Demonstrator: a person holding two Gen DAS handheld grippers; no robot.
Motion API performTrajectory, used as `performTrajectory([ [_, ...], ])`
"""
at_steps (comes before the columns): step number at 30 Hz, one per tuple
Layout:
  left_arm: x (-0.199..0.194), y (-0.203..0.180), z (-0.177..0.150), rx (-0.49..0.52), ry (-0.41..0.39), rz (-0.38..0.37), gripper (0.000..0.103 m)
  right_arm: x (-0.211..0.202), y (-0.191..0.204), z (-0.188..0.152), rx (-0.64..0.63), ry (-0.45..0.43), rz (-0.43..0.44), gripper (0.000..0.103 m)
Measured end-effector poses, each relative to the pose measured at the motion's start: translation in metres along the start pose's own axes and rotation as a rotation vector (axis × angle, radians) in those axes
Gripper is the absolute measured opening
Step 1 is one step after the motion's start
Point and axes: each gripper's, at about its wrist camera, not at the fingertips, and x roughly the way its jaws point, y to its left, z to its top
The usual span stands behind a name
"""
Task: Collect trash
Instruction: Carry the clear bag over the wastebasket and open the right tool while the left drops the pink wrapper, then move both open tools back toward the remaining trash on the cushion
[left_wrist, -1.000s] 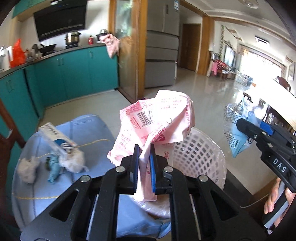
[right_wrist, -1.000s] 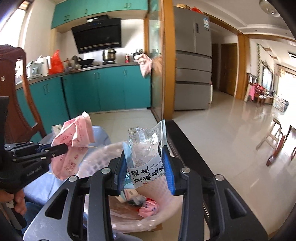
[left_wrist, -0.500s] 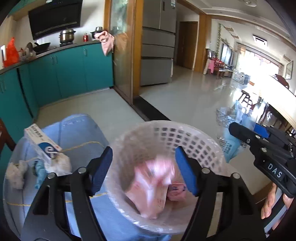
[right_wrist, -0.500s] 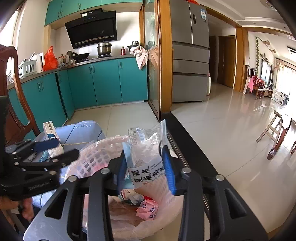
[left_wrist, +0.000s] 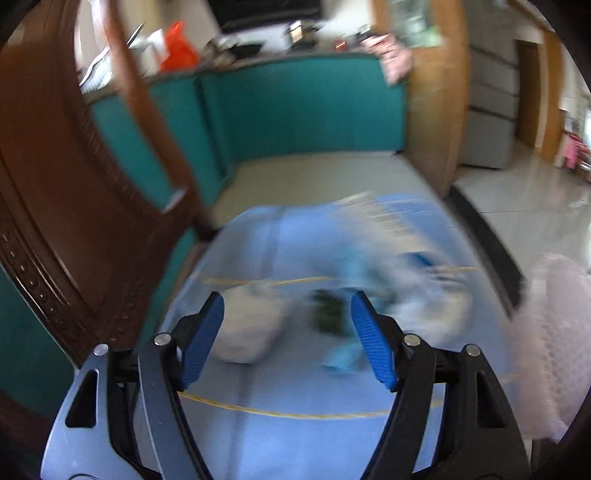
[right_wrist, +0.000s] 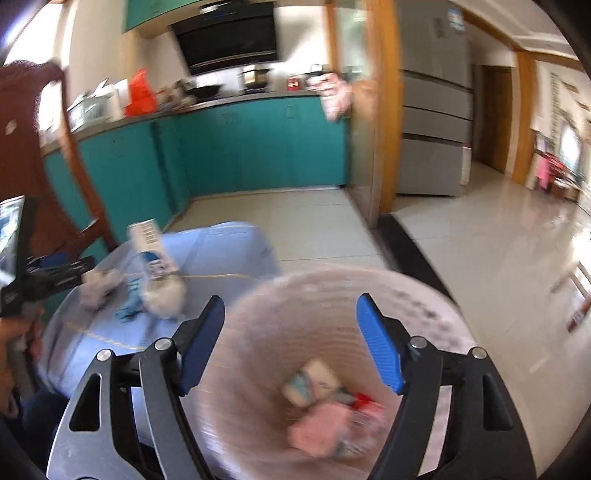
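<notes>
My left gripper (left_wrist: 287, 332) is open and empty above a blue-clothed table (left_wrist: 280, 435). Just ahead of it lie a crumpled white tissue (left_wrist: 247, 332), a dark green scrap (left_wrist: 328, 314), a light blue wrapper (left_wrist: 341, 356) and a blurred white packet (left_wrist: 428, 302). My right gripper (right_wrist: 290, 332) is open and empty over the white lattice basket (right_wrist: 417, 295). Pink and clear wrappers (right_wrist: 321, 410) lie inside it. The right wrist view also shows the tissue (right_wrist: 98, 284), a white and blue box (right_wrist: 149, 243) and my left gripper (right_wrist: 55, 275) at far left.
A dark wooden chair (left_wrist: 74, 184) stands close on the left of the table. Teal kitchen cabinets (right_wrist: 240, 147) run behind. The basket's rim (left_wrist: 554, 332) shows at the right edge in the left wrist view. Tiled floor (right_wrist: 480, 258) opens to the right.
My left gripper swung left from the basket to the trash on the table. My right gripper opened and the clear wrapper fell into the basket.
</notes>
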Motion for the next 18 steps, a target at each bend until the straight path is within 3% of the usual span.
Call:
performTrajectory([
  [2, 0.02, 0.017, 0.002, -0.021, 0.048, 0.022, 0.072, 0.02, 0.034, 0.008, -0.018, 0.017, 0.083, 0.073],
  [4, 0.036, 0.031, 0.002, -0.051, 0.08, 0.027, 0.076, 0.041, 0.063, 0.017, -0.031, 0.038, 0.158, 0.08],
  [9, 0.055, 0.042, -0.006, -0.068, 0.109, -0.005, 0.08, 0.112, 0.128, 0.042, -0.065, 0.106, 0.251, 0.086],
  [12, 0.054, 0.043, -0.009, -0.064, 0.098, -0.024, 0.087, 0.15, 0.156, 0.049, -0.137, 0.156, 0.23, 0.086],
  [15, 0.061, 0.044, -0.01, -0.074, 0.114, -0.039, 0.088, 0.185, 0.176, 0.053, -0.186, 0.225, 0.233, 0.086],
  [17, 0.067, 0.045, -0.011, -0.076, 0.132, -0.05, 0.088, 0.193, 0.175, 0.054, -0.169, 0.236, 0.255, 0.083],
  [18, 0.07, 0.046, -0.011, -0.077, 0.139, -0.054, 0.088, 0.195, 0.174, 0.055, -0.164, 0.243, 0.259, 0.07],
])
